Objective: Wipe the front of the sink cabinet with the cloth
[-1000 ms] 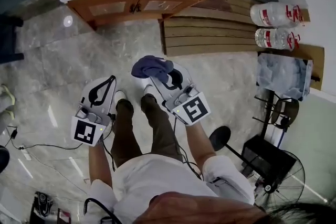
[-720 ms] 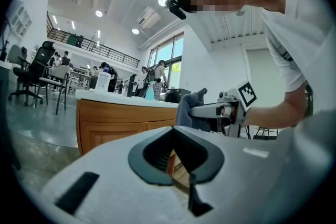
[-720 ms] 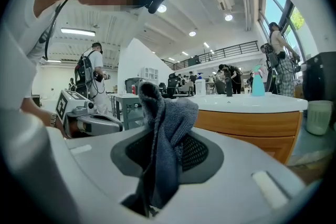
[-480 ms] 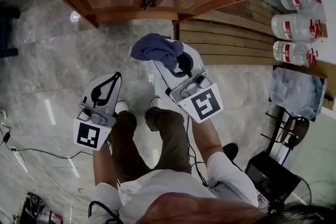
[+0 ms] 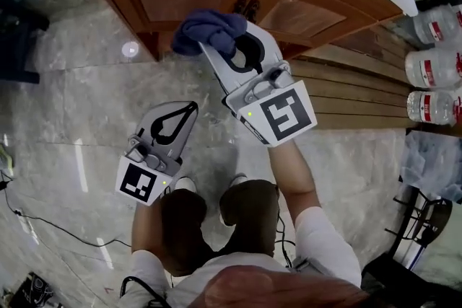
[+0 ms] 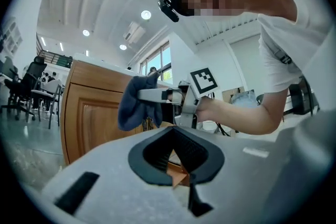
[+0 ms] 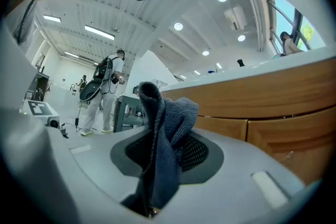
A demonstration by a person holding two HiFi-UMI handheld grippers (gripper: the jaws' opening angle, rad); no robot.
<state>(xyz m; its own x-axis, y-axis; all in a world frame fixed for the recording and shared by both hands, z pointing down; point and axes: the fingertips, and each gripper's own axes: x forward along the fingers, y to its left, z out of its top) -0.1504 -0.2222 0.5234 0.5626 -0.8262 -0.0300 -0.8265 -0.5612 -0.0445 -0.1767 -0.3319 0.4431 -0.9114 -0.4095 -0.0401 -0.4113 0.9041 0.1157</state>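
Note:
The wooden sink cabinet [image 5: 173,0] fills the top of the head view, under a white countertop. Its two doors meet at dark handles [image 5: 247,9]. My right gripper [image 5: 215,40] is shut on a dark blue cloth [image 5: 209,27], held up in front of the left door beside the handles. Whether the cloth touches the wood I cannot tell. In the right gripper view the cloth [image 7: 165,128] bunches over the right gripper [image 7: 160,139], with the cabinet [image 7: 283,107] behind. My left gripper [image 5: 191,107] hangs lower, shut and empty. The left gripper view shows the left gripper [image 6: 173,136], the cloth [image 6: 137,102] and the cabinet [image 6: 84,107].
Wooden planks [image 5: 346,94] lie on the floor right of the cabinet, with water bottles [image 5: 433,68] beyond them. A cable [image 5: 43,220] runs over the marble floor at the left. The person's shoes [image 5: 184,185] stand under the grippers. Other people [image 7: 105,92] stand far off.
The person has stepped up to the cabinet. The right gripper has carried the cloth forward and up, from over the floor to the cabinet's front. The left gripper has followed a little.

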